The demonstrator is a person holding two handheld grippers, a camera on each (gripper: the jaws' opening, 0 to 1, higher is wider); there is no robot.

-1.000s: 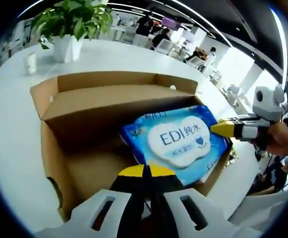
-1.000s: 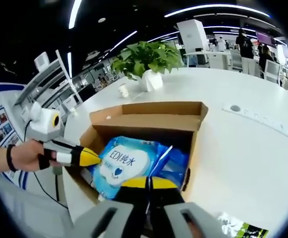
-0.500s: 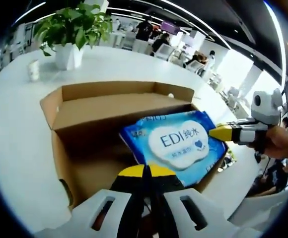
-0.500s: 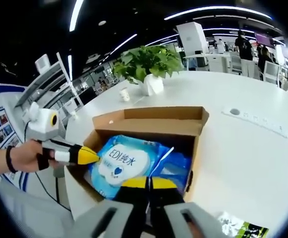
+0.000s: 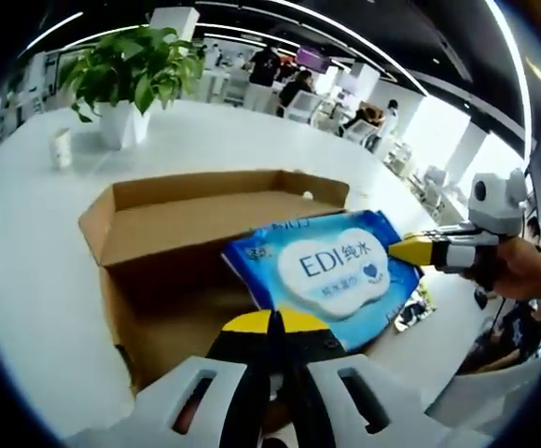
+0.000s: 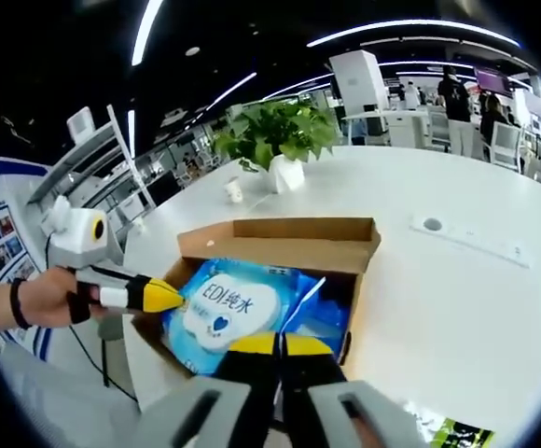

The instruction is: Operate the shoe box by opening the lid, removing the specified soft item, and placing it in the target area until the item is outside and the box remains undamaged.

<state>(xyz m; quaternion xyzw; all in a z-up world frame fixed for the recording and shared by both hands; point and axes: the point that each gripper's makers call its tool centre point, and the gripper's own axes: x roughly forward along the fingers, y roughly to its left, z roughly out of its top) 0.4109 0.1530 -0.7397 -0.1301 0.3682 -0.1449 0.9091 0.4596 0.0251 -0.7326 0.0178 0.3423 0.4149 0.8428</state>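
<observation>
A blue wet-wipes pack (image 5: 331, 271) with a white label hangs tilted over the open brown shoe box (image 5: 173, 224), its lower edge still inside the rim. My left gripper (image 5: 272, 323) is shut on the pack's near edge. My right gripper (image 5: 410, 249), held by a hand, pinches the pack's right edge. In the right gripper view the same wet-wipes pack (image 6: 238, 303) sits above the shoe box (image 6: 284, 245), with my right gripper (image 6: 275, 343) shut on its near edge and my left gripper (image 6: 163, 296) gripping its left edge.
The box stands on a white round table (image 5: 28, 271). A potted plant (image 5: 126, 79) and a paper cup (image 5: 61, 149) stand at the far side. A round socket (image 6: 429, 224) is set into the table right of the box. People move in the background.
Both grippers have lifted the wipes pack a little higher out of the box; the box now sits lower and farther beneath it.
</observation>
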